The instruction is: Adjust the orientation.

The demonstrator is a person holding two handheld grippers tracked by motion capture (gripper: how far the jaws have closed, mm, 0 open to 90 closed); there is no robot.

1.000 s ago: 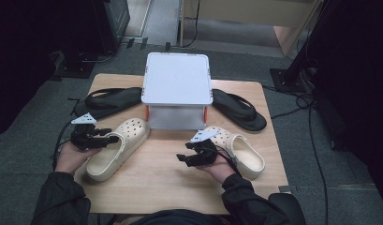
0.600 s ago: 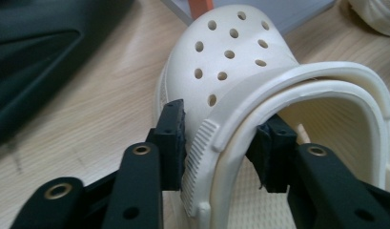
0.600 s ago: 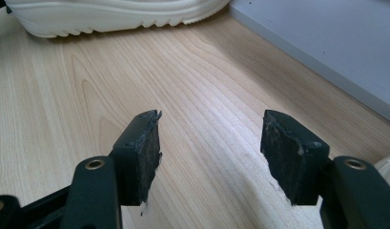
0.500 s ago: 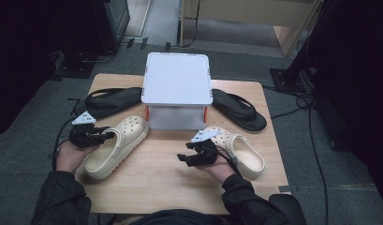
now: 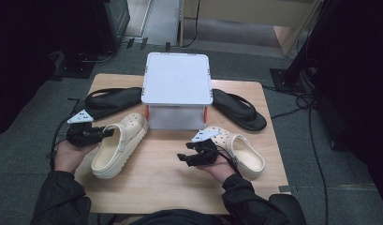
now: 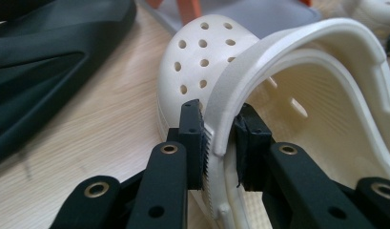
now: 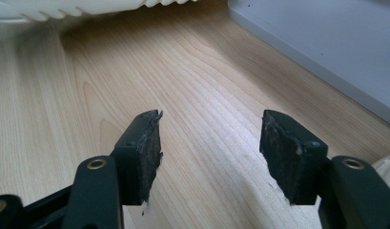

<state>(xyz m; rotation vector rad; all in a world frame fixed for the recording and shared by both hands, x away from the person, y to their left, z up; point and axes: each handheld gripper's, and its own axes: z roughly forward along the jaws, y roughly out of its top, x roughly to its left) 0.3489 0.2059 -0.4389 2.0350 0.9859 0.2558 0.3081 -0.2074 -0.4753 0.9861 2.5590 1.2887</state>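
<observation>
A cream perforated clog [image 5: 116, 150] lies on the left of the wooden table [image 5: 170, 187], toe toward the box. My left gripper [image 5: 107, 132] reaches it from the left. Its jaws have just been closing, and in the left gripper view the gripper [image 6: 220, 124] has one pad outside the clog [image 6: 202, 52] wall and one inside, pressing the wall and folded strap [image 6: 278, 62]. A second cream clog [image 5: 243, 152] lies at the right. Just left of it my right gripper [image 5: 183, 157] is open. In the right gripper view it [image 7: 209, 143] holds nothing over bare wood.
A white lidded box [image 5: 177, 79] with orange latches stands at the table's middle back; its wall [image 7: 326, 43] rises close ahead of the right gripper. Black flip-flops lie either side of it, one left [image 5: 112, 99] [image 6: 40, 57], one right [image 5: 240, 110].
The left gripper's jaws have narrowed onto the left clog's side wall. The right hand and the other shoes have stayed put.
</observation>
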